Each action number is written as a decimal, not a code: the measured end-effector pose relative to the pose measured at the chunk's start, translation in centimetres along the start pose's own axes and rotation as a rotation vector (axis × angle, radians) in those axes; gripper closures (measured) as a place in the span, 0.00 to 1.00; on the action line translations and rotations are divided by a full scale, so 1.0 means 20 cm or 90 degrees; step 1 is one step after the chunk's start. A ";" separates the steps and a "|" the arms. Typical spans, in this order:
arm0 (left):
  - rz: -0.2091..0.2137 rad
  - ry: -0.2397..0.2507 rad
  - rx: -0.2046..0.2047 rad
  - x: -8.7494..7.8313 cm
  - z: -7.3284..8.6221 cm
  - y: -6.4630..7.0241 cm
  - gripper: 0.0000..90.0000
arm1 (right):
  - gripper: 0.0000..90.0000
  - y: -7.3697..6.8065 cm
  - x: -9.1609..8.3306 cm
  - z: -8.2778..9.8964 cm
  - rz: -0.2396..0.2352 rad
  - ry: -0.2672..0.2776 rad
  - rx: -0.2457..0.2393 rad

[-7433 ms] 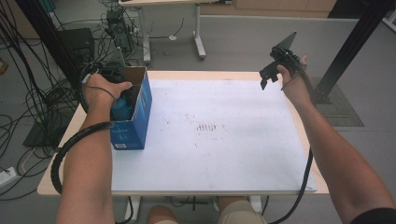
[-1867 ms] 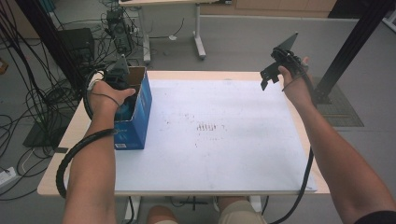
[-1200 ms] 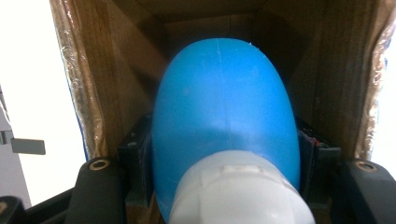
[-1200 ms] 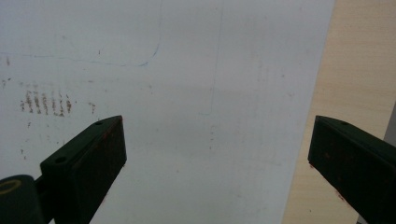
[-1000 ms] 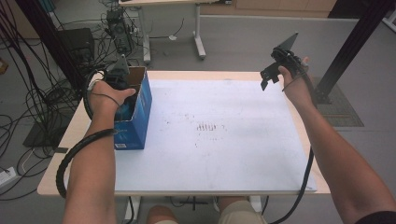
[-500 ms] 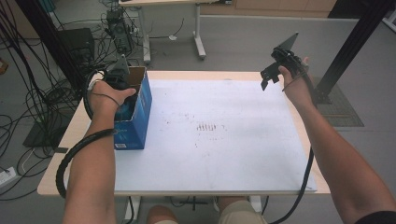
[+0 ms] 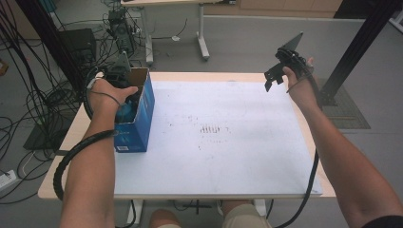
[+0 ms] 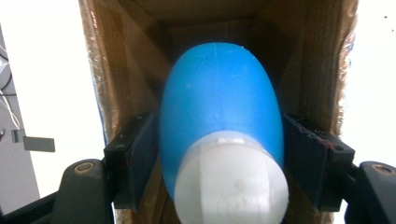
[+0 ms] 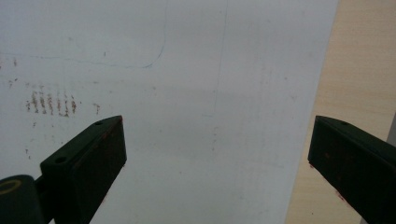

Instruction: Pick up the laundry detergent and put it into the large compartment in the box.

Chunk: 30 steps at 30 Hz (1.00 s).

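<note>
Left hand-held gripper [image 8: 219, 154] opening; right hand-held gripper [image 9: 217, 154] wide.

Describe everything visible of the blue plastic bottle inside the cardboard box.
The blue plastic bottle has a smooth, rounded, egg-like body with a faint seam down its middle and a white plastic cap that faces the camera. It sits inside the open brown cardboard box, base toward the box's far end. The left gripper straddles it: its black fingers flank the body on both sides, their jaws having just been opening, so they look released or barely touching.
</note>
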State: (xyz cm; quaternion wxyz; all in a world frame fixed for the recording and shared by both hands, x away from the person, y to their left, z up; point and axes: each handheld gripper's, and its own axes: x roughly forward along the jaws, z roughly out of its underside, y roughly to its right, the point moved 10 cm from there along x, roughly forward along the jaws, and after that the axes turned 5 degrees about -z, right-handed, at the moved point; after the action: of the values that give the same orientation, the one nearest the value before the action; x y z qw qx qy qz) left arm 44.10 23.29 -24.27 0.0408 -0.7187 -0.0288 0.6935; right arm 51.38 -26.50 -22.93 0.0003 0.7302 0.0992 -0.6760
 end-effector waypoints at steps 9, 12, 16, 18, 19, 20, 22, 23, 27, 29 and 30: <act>0.002 0.008 -0.001 -0.13 -0.01 -0.01 0.26 | 0.05 0.00 0.00 0.00 -0.001 0.000 0.000; 0.009 0.016 0.007 -0.19 -0.01 0.00 0.22 | 0.05 0.00 0.00 0.00 -0.002 -0.002 0.000; 0.024 0.026 0.023 -0.26 -0.01 0.03 0.19 | 0.05 -0.01 0.01 -0.01 -0.005 -0.005 0.003; 0.028 0.029 0.034 -0.29 -0.02 0.06 0.18 | 0.05 -0.01 0.01 -0.01 -0.004 -0.006 0.000; 0.030 0.030 0.040 -0.30 -0.02 0.08 0.17 | 0.05 -0.01 0.01 -0.01 -0.004 -0.006 -0.001; 0.032 0.033 0.047 -0.32 -0.02 0.10 0.15 | 0.05 -0.01 0.01 -0.01 -0.005 -0.007 -0.001; 0.036 0.037 0.064 -0.34 -0.03 0.14 0.15 | 0.05 -0.02 0.02 -0.01 -0.005 -0.009 0.003; 0.037 0.041 0.072 -0.35 -0.03 0.17 0.15 | 0.05 -0.02 0.02 -0.02 -0.005 -0.008 -0.001; 0.046 0.052 0.111 -0.40 -0.04 0.26 0.13 | 0.05 -0.03 0.02 -0.02 -0.005 -0.010 -0.001; 0.049 0.056 0.129 -0.43 -0.04 0.30 0.13 | 0.05 -0.04 0.02 -0.03 -0.006 -0.016 0.004; 0.049 0.057 0.134 -0.44 -0.04 0.32 0.13 | 0.05 -0.04 0.03 -0.03 -0.006 -0.013 0.000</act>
State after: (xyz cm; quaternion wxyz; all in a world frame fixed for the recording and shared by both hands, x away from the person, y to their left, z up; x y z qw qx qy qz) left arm 44.47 16.13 -16.16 0.0909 -0.7411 0.0738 0.6611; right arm 51.80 -25.59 -23.28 -0.0017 0.7226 0.1028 -0.6835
